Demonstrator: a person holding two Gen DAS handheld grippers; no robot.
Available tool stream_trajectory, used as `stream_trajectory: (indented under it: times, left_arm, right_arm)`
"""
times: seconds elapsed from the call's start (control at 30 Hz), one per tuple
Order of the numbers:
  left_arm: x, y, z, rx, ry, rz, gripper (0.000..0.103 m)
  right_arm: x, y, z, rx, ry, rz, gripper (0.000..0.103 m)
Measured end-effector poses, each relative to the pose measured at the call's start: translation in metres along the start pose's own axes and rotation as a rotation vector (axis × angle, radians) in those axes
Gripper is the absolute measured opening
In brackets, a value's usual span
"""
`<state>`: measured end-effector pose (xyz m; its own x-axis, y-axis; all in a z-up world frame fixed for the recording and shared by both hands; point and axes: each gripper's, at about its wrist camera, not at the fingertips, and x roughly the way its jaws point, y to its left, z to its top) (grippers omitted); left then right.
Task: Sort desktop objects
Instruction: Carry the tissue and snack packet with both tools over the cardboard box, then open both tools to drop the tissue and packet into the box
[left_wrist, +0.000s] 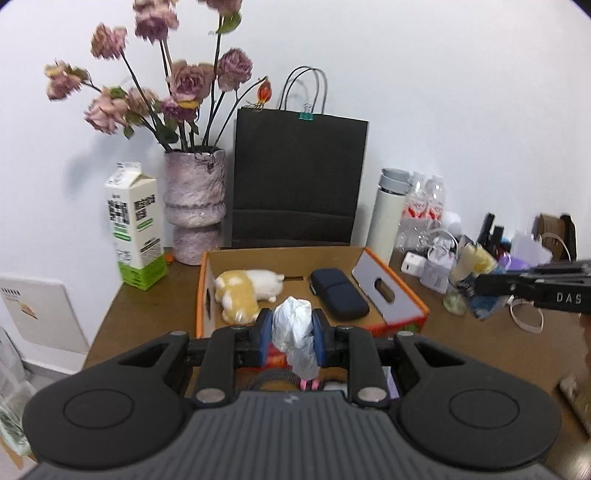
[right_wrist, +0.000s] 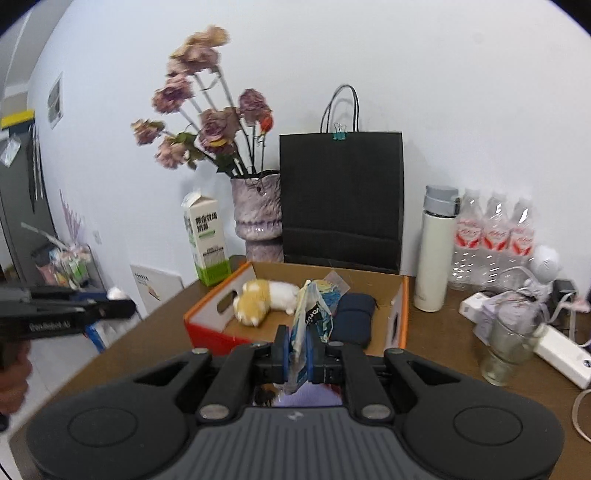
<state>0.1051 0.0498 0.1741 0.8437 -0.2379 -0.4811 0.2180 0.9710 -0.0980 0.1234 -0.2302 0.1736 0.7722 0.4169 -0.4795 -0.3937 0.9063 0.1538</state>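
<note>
My left gripper (left_wrist: 292, 334) is shut on a crumpled white plastic wrapper (left_wrist: 295, 328), held just in front of the near wall of an open cardboard box (left_wrist: 391, 288). The box holds a yellow-and-white plush toy (left_wrist: 245, 291) and a dark blue case (left_wrist: 339, 293). My right gripper (right_wrist: 298, 356) is shut on a blue-and-yellow snack packet (right_wrist: 314, 314), held near the same box (right_wrist: 402, 314), with the plush toy (right_wrist: 266, 297) and the case (right_wrist: 352, 319) inside it. The right gripper also shows at the right edge of the left wrist view (left_wrist: 480, 285).
A milk carton (left_wrist: 136, 229), a vase of dried flowers (left_wrist: 194, 206) and a black paper bag (left_wrist: 299, 181) stand behind the box. A white thermos (right_wrist: 436, 251), water bottles (right_wrist: 495, 236), a glass (right_wrist: 511, 343) and a power strip (right_wrist: 561, 354) are at right.
</note>
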Motion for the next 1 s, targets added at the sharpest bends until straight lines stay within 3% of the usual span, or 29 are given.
stream_trajectory:
  times: [0.1, 0.33, 0.63, 0.77, 0.87, 0.93, 1.0]
  left_arm:
    - [0.03, 0.005, 0.026, -0.036, 0.044, -0.029, 0.023]
    - [0.129, 0.003, 0.075, -0.081, 0.157, -0.059, 0.023]
    - [0.277, 0.003, 0.078, -0.138, 0.41, -0.015, 0.023]
    - [0.324, -0.002, 0.072, -0.108, 0.499, 0.068, 0.023]
    - [0.347, -0.002, 0.068, -0.119, 0.548, 0.073, 0.025]
    - [0.355, -0.005, 0.067, -0.11, 0.568, 0.077, 0.028]
    - [0.36, -0.007, 0.068, -0.119, 0.595, 0.076, 0.048]
  right_arm:
    - [0.03, -0.014, 0.027, 0.038, 0.027, 0.009, 0.008]
    - [0.123, -0.047, 0.069, 0.101, 0.126, -0.061, 0.008]
    - [0.245, -0.094, 0.06, 0.146, 0.367, -0.176, 0.009]
    - [0.284, -0.102, 0.055, 0.095, 0.436, -0.242, 0.009]
    - [0.303, -0.101, 0.052, 0.06, 0.467, -0.267, 0.013]
    - [0.309, -0.098, 0.052, 0.047, 0.477, -0.266, 0.013]
    - [0.313, -0.098, 0.052, 0.041, 0.481, -0.271, 0.018]
